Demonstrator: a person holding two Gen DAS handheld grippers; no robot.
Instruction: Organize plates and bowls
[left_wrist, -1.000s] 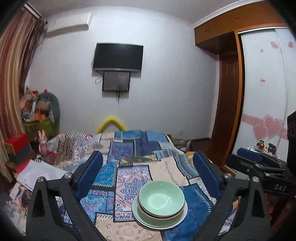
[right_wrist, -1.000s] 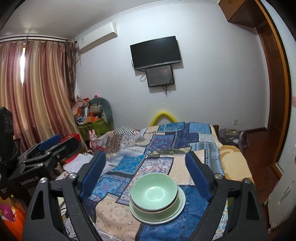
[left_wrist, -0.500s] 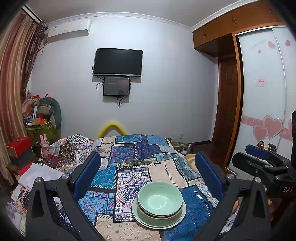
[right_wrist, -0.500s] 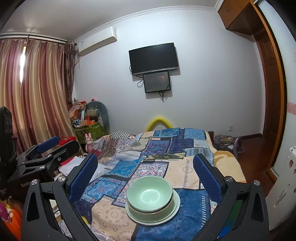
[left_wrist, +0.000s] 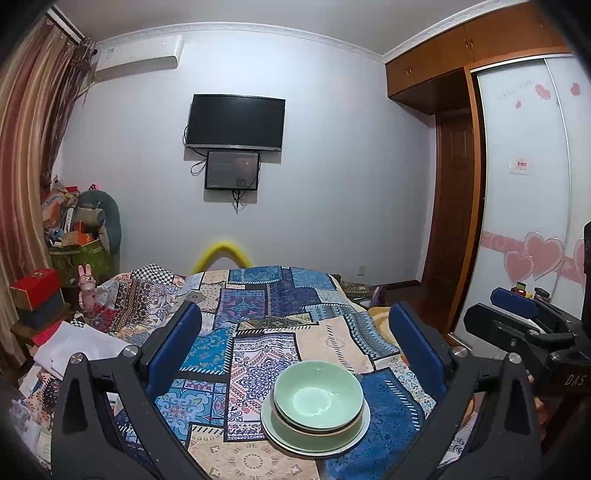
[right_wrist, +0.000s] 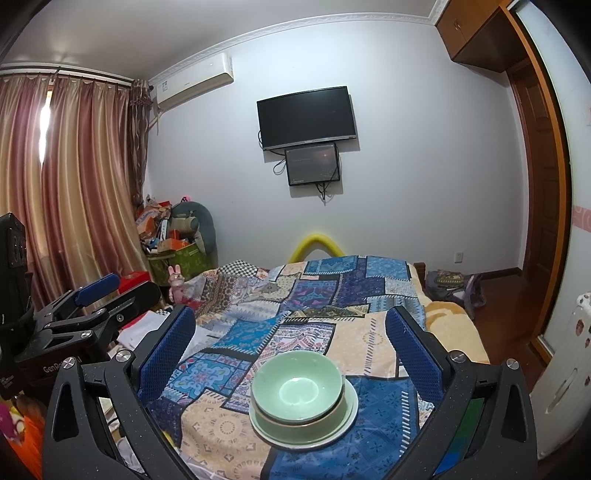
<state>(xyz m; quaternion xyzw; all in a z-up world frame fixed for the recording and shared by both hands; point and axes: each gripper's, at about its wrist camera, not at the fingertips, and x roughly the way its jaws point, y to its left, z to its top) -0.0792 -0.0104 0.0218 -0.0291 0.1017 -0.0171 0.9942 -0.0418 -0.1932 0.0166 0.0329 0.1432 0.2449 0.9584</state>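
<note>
Nearest the cameras, the left gripper (left_wrist: 295, 343) was spread wide with nothing between its blue pads (left_wrist: 173, 345), and the right gripper (right_wrist: 291, 341) was likewise spread wide and empty, both held above the near end of the bed (left_wrist: 258, 295). In the left wrist view the right gripper showed at the right edge of the frame, and in the right wrist view the left gripper (right_wrist: 96, 299) showed at the left edge. Just beyond the fingers, a stack of pale green dishes sat close to the near edge of the bed's patchwork quilt (right_wrist: 325, 291): a green bowl (left_wrist: 318, 392) nested in a second bowl with a brown rim (left_wrist: 295, 424), and both rested on a plate (left_wrist: 354, 441). Neither gripper touched the stack. Farther along, the quilt ran toward the far edge of the bed, where a yellow curved tube (left_wrist: 221, 251) rose behind it. On the far wall hung a television (left_wrist: 235, 122), a smaller screen (left_wrist: 232, 170) just below it, and an air conditioner (left_wrist: 138, 53) near the ceiling.
</note>
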